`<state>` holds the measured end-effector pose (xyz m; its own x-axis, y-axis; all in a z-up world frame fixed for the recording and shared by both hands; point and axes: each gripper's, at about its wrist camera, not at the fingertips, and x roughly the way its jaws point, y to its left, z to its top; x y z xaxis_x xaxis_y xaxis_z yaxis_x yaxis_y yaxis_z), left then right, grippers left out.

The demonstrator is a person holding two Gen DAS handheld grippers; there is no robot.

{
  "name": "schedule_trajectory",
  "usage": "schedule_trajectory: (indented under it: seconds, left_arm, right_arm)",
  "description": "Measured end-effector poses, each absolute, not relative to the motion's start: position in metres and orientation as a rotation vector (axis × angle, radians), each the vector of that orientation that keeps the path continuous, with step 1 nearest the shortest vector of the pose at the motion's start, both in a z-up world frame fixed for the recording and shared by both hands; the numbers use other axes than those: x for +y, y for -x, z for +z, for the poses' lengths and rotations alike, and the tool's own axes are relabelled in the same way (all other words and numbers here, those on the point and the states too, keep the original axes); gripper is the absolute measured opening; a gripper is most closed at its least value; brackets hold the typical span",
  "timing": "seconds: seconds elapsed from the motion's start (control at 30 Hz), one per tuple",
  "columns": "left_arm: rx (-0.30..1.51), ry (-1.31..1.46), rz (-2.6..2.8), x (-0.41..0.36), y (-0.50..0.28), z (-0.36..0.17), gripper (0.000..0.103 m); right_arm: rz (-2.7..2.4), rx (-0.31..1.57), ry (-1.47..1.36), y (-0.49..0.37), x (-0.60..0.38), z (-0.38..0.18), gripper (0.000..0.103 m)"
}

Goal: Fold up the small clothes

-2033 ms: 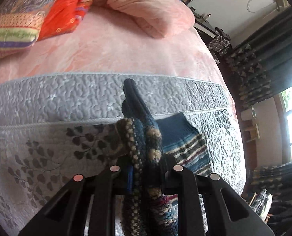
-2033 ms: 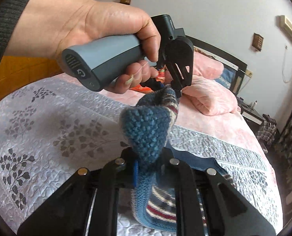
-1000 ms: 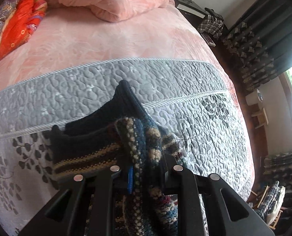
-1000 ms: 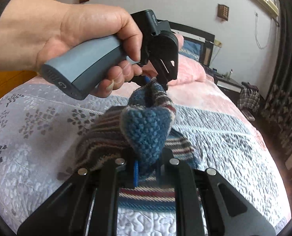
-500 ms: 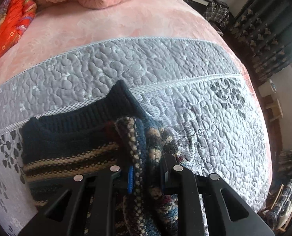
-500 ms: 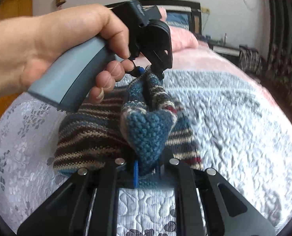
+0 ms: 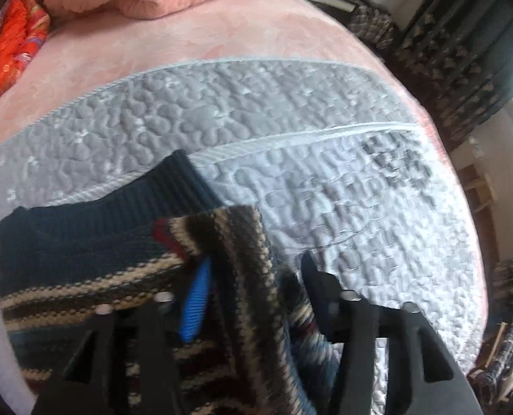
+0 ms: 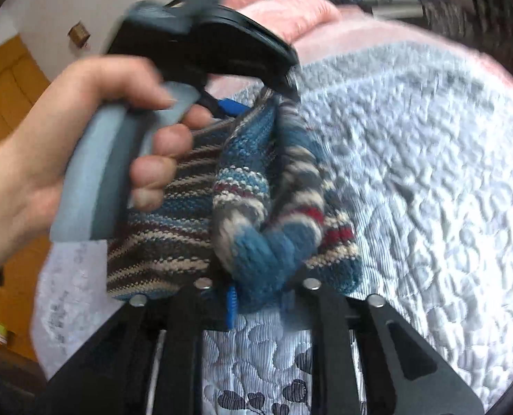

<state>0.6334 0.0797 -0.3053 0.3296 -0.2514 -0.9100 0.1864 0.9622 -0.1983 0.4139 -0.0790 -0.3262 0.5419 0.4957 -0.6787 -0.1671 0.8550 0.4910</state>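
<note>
A small striped knit sweater [image 7: 83,242], dark blue with tan and red bands, lies folded on the grey quilted bed cover [image 7: 325,190]. My left gripper [image 7: 253,266] stands open, its fingers spread on either side of the folded corner, which rests loosely between them. In the right wrist view the sweater [image 8: 173,235] is bunched up, and my right gripper [image 8: 256,276] is shut on a thick blue fold of it. A hand [image 8: 48,155] holds the left gripper [image 8: 259,100] just beyond, above the sweater's far edge.
Pink bedding [image 7: 187,27] covers the far half of the bed, with a red cushion [image 7: 10,52] at its left. The bed's edge drops off at the right toward dark curtains [image 7: 464,52]. Bare quilt [image 8: 412,173] spreads to the right of the sweater.
Both grippers carried the sweater's edge down onto its other half on the bed. The left gripper's fingers have spread apart and let go of the fabric.
</note>
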Motion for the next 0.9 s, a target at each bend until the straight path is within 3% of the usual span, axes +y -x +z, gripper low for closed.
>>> schedule_trajectory:
  seconds: [0.1,0.17,0.23,0.33,0.67,0.9]
  left_arm:
    - [1.151,0.086,-0.338,0.087,-0.630,-0.293,0.064]
    - [1.131,0.099,-0.368,0.095,-0.626,-0.283,0.066]
    - [1.110,0.114,-0.395,0.107,-0.619,-0.270,0.067]
    - [1.074,0.180,-0.448,0.140,-0.601,-0.251,0.071]
    - [1.088,0.358,-0.509,0.222,-0.541,-0.259,0.071]
    - [1.074,0.223,-0.429,0.214,-0.512,-0.273,0.071]
  right_arm:
    - [0.479,0.995,-0.541,-0.428,-0.102,-0.341,0.042]
    - [0.540,1.034,-0.622,-0.436,-0.116,-0.347,0.046]
    - [0.614,1.074,-0.684,-0.447,-0.126,-0.347,0.060]
    - [0.686,1.114,-0.703,-0.465,-0.134,-0.343,0.070]
    - [0.787,1.199,-0.730,-0.517,-0.124,-0.330,0.074]
    - [0.779,1.228,-0.697,-0.545,-0.111,-0.333,0.074]
